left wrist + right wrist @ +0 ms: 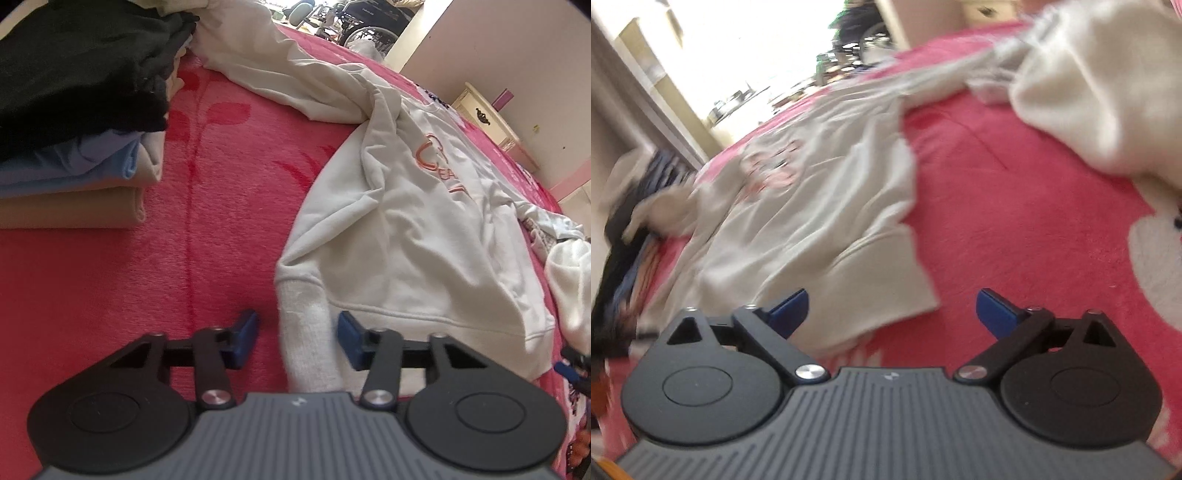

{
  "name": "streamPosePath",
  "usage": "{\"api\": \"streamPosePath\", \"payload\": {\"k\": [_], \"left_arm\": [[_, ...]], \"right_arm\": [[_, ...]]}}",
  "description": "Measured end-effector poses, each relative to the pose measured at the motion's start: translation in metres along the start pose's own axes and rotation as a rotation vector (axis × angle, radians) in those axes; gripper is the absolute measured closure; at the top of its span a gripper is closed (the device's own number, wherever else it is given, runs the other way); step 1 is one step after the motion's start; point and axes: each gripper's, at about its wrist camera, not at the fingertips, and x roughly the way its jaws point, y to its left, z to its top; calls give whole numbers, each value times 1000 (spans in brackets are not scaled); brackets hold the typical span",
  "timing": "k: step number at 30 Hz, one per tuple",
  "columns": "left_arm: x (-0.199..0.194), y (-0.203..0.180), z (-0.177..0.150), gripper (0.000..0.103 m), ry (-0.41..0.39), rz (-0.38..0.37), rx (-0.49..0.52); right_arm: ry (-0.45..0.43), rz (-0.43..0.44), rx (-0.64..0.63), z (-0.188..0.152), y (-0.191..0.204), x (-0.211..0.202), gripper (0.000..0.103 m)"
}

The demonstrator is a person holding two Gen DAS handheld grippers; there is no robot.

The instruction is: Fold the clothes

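A white sweatshirt (417, 229) with orange lettering lies spread on the pink blanket (221, 206). My left gripper (297, 334) is open, its blue pads on either side of the sweatshirt's ribbed hem corner (306, 332), apart from it. In the blurred right wrist view the same sweatshirt (798, 221) lies to the left. My right gripper (892, 314) is open and empty, over the sweatshirt's near corner and the pink blanket (1015, 221).
A stack of folded clothes (74, 129), black over blue over tan, sits at the left. Another white garment (1089, 92) lies at the upper right. A cream nightstand (487, 118) stands beyond the bed.
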Motion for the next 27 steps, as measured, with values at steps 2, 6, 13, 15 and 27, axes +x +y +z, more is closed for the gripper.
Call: {"api": "streamPosePath", "payload": {"k": [2, 6, 13, 15, 27], "left_arm": [[-1, 2, 0, 70, 4, 7, -8], [-3, 3, 1, 90, 12, 10, -31], [-2, 11, 1, 97, 46, -76, -180], [-8, 27, 1, 98, 84, -217, -345], [-43, -6, -76, 98, 352, -514, -158]], "right_arm": [[27, 36, 49, 6, -8, 16, 28], [71, 70, -4, 10, 8, 31, 47], [129, 98, -27, 18, 27, 43, 91], [102, 122, -18, 24, 26, 38, 93], [-162, 156, 65, 60, 6, -94, 96]]}}
